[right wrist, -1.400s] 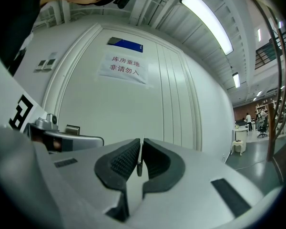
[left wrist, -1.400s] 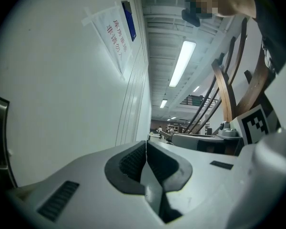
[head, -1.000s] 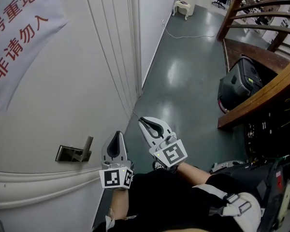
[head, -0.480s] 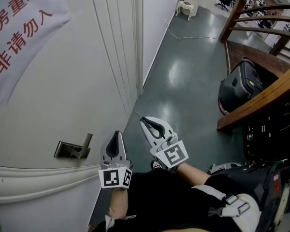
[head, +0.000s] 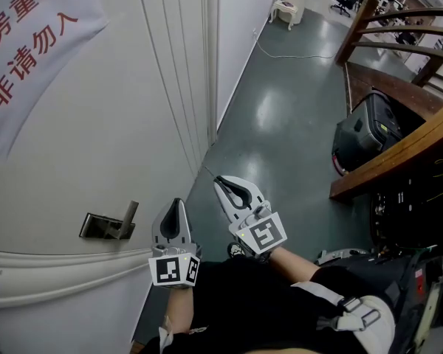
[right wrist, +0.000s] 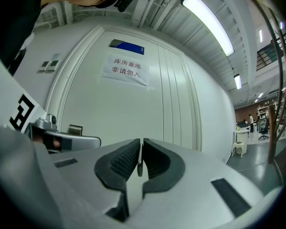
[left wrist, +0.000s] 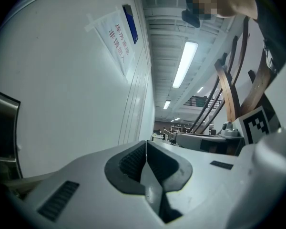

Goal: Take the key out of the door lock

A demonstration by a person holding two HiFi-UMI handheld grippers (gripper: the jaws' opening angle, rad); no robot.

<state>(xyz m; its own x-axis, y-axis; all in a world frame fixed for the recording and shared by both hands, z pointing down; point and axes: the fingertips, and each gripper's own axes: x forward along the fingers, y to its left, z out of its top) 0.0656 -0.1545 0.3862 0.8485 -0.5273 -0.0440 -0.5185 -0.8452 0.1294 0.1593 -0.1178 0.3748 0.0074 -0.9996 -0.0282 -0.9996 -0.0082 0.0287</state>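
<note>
Right tongs (head: 218, 182) pinch a thin silver metal key (right wrist: 139, 162) edge-on. In the head view its long axis continues the jaws toward upper left, at the white door (head: 96, 124). Left tongs (head: 178, 202) pressed together, empty.

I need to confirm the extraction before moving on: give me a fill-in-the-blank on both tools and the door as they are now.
The right tool is shut on a thin metal ____.
The left tool is shut and holds ____.
The sign on the door carries ____ characters.
Missing words: key; nothing; red.
</note>
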